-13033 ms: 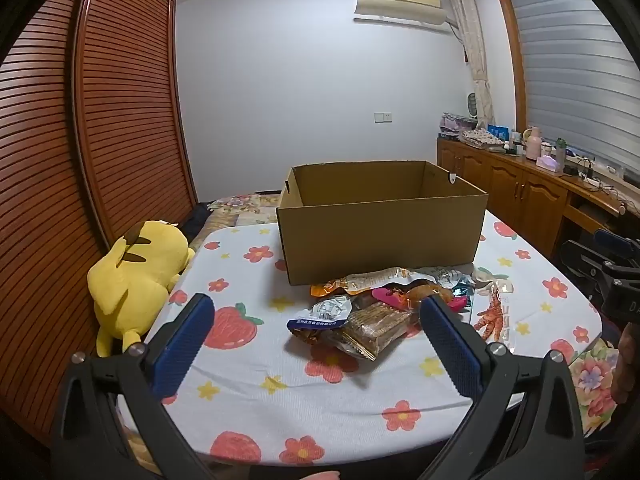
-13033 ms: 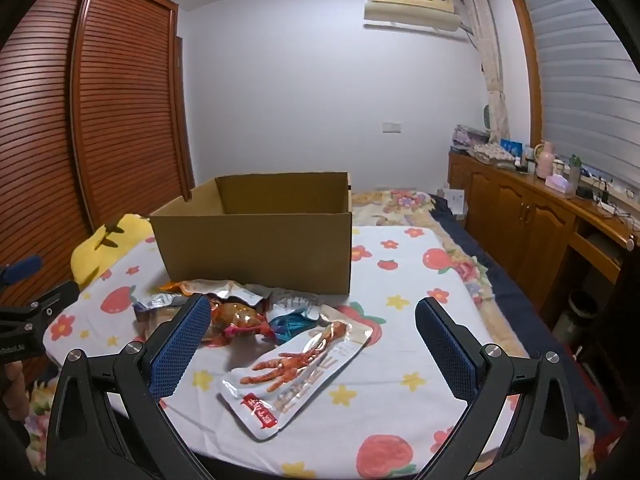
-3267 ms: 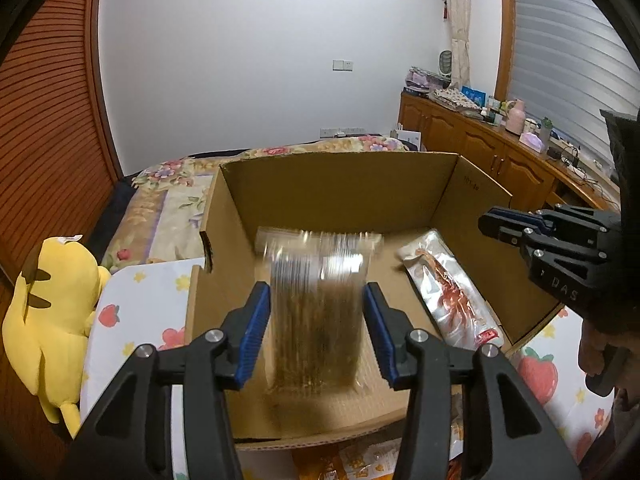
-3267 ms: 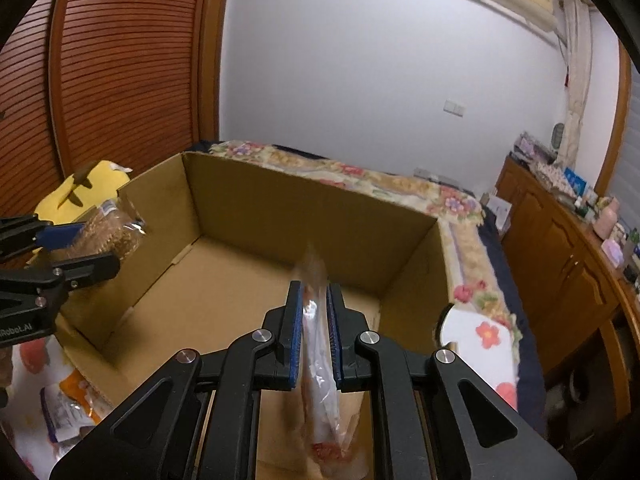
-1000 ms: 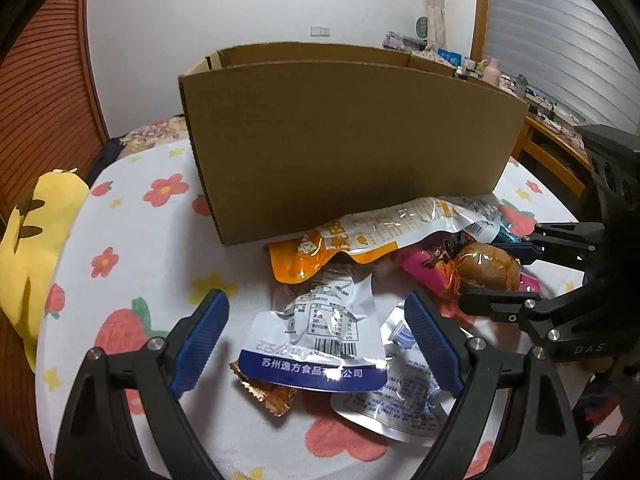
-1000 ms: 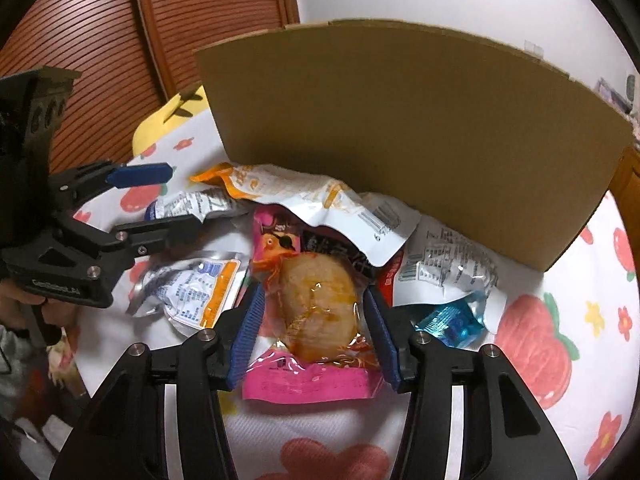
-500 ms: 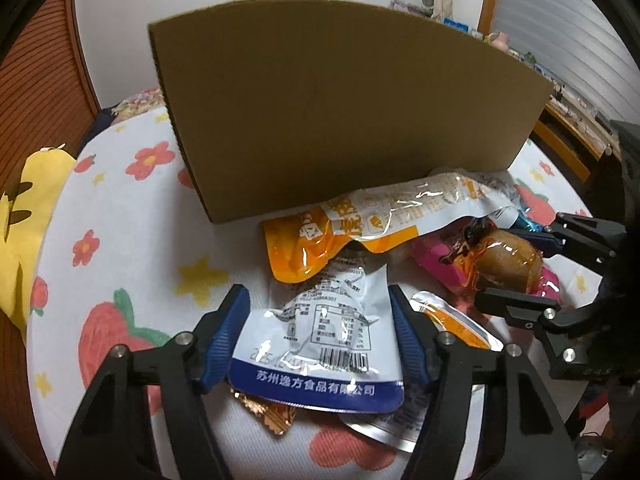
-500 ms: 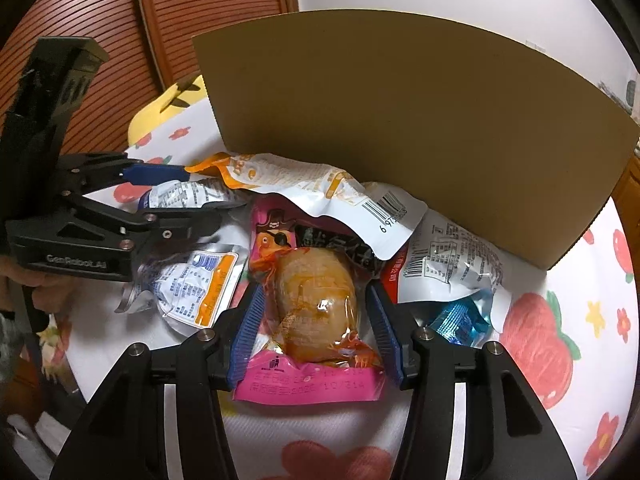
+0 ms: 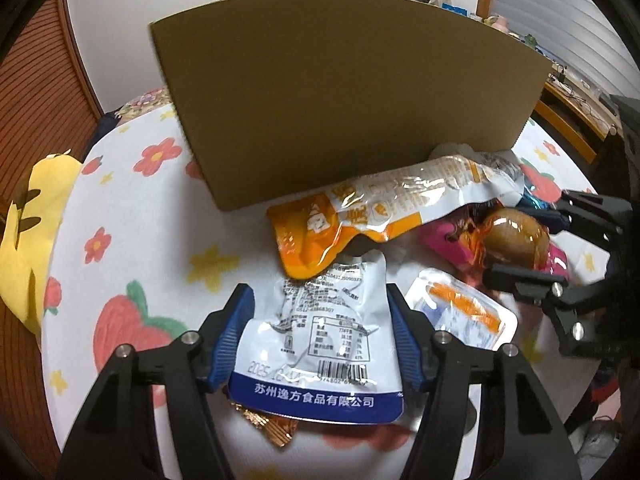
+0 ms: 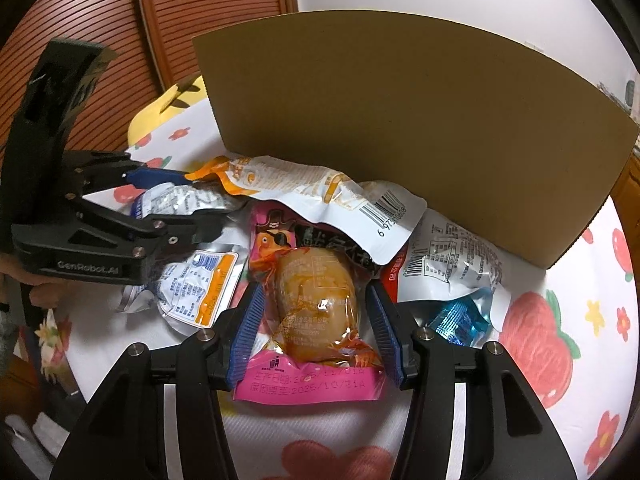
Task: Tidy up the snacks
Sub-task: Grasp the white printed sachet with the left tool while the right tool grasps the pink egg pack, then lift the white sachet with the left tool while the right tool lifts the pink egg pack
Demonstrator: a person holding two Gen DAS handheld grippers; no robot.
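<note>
A white packet with a blue band point(image 9: 320, 340) lies on the flowered tablecloth point(image 9: 160, 240). My left gripper point(image 9: 317, 296) has its blue pads against the packet's two sides, and its jaws are still closing. A pink packet holding a brown lump of food point(image 10: 316, 300) sits between the pads of my right gripper point(image 10: 314, 292), which is shut on it. In the right wrist view the left gripper point(image 10: 200, 204) reaches in from the left. An orange and white packet point(image 9: 380, 208) drapes over the pile. The cardboard box point(image 9: 340, 100) stands just behind, its inside hidden.
A small white sachet with an orange stripe point(image 10: 200, 292), a white printed packet point(image 10: 452, 264) and a blue wrapper point(image 10: 460, 320) lie in the pile. A copper wrapper point(image 9: 272, 432) peeks from under the white packet. A yellow plush toy point(image 9: 24, 232) sits at the left table edge.
My left gripper has come down over the white packet and its jaws have narrowed onto its sides. The right gripper has stayed around the pink packet.
</note>
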